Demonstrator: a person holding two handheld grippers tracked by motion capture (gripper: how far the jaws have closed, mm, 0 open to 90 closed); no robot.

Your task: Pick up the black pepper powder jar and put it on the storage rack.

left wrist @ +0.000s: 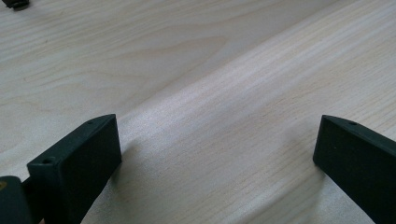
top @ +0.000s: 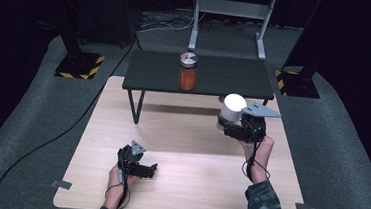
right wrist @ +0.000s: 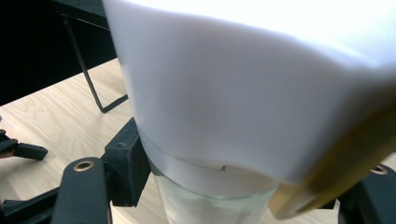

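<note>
A white-lidded glass jar [top: 232,109] is held off the pale wooden table [top: 187,185] by the right gripper [top: 235,127], just in front of the right end of the low black shelf [top: 201,74] that stands across the table's far side. The jar's lid is smooth, matt and round, shining bright under the light; below it the wall is clear glass [right wrist: 210,205], with a whitish filling faintly seen through it, though what the filling is cannot be told. The black jaws of the right gripper are clamped on the jar just beneath the lid, one block [right wrist: 128,170] pressed to the glass on either side.

On the shelf, near its middle and well apart from the held jar, an orange-filled jar [top: 188,72] stands upright, capped by a round silver-and-white lid. The shelf itself is a flat dark board carried on thin bent-wire legs.

Nearer the person than the shelf, toward the table's left, the left gripper [top: 149,171] is rested low over the bare wood. Its two blunt, wedge-shaped black jaws are held wide apart, with nothing between them, and the wood's long, fine grain is seen running across the gap. A grey three-cornered plate is carried on top of each gripper, and a thin dark cable is trailed back along each hand.
</note>
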